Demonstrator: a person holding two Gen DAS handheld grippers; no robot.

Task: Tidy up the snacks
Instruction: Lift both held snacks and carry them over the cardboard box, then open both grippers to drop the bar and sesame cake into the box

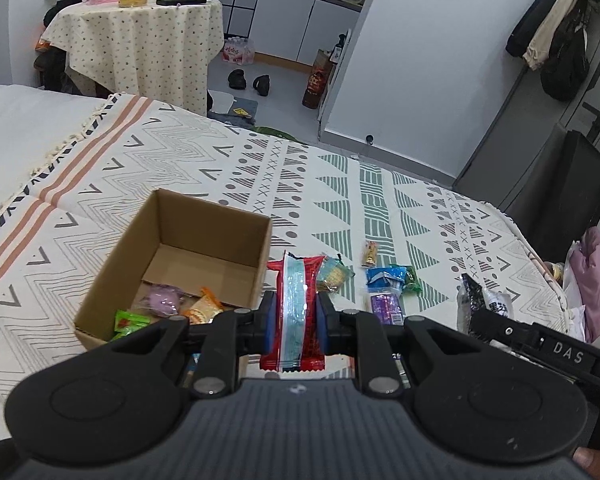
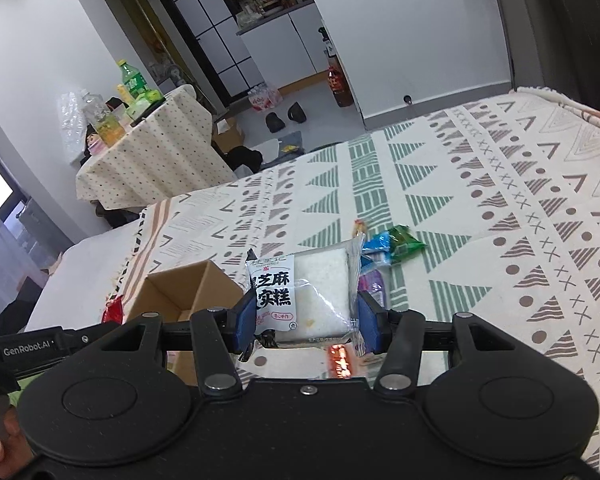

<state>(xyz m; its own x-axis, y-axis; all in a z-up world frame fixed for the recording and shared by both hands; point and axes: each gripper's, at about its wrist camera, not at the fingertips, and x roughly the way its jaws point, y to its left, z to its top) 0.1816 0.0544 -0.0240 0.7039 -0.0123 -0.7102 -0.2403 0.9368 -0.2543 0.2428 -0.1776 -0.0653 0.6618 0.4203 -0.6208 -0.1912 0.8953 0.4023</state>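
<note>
Two grippers loaded. Left gripper (image 1: 292, 312) jaws clamp red pack (image 1: 296, 308), long axis pointing forward, above bed (image 1: 380, 200); box (image 1: 180, 264) just left of it. Right gripper (image 2: 306, 318) jaws pinch white cake pack (image 2: 304, 296); box (image 2: 188, 292) lies left, so left gripper nearer. Loose snacks (image 1: 384, 284) on bed.

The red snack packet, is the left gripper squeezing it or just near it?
Touching. The left wrist view shows the left gripper with both blue pads pressed against the sides of the red snack packet, no gap.
</note>
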